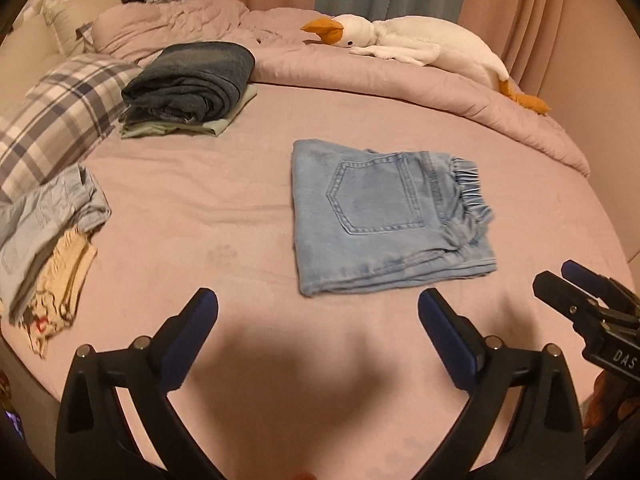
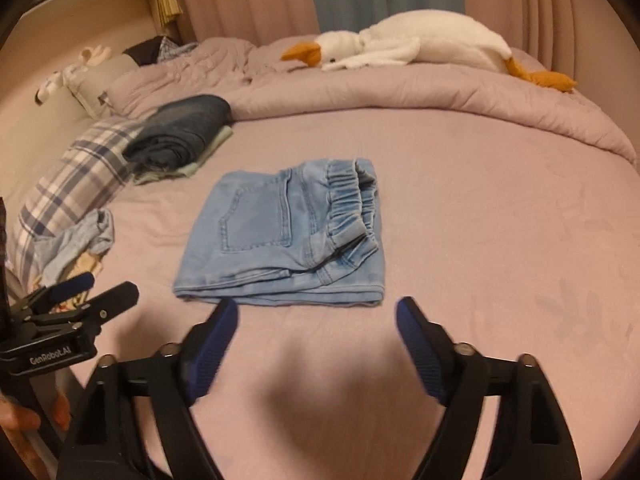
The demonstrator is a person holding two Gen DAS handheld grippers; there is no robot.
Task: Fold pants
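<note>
The jeans lay folded into a compact rectangle on the sheet, back pocket up and elastic waistband bunched at the right end, with the double fold running along the near edge. The left gripper was held above the bed just short of that near edge, its jaws spread wide with nothing between them; the right gripper was likewise held wide and empty, close to the same edge. Neither tool touched the denim. The fold was judged to be essentially made, so the step in hand was taken to be the release and the clearing of the tools. To do this well, the jaws would best be kept fully apart while drawn back, so that no pad could catch the hem and pull the top layer askew. The waistband was seen to stand a little proud of the layers below; if a tidier packet were wanted, it could be pressed flat rather than re-gripped, since a pinch there would be likely to lift the layers apart. A stack of folded clothes sat well apart at the far left by the plaid pillow, and loose garments lay near the left edge. Were the jeans to be carried to the stack, both short ends should be taken through all layers at once, so that the bundle would be kept from sagging open.
</note>
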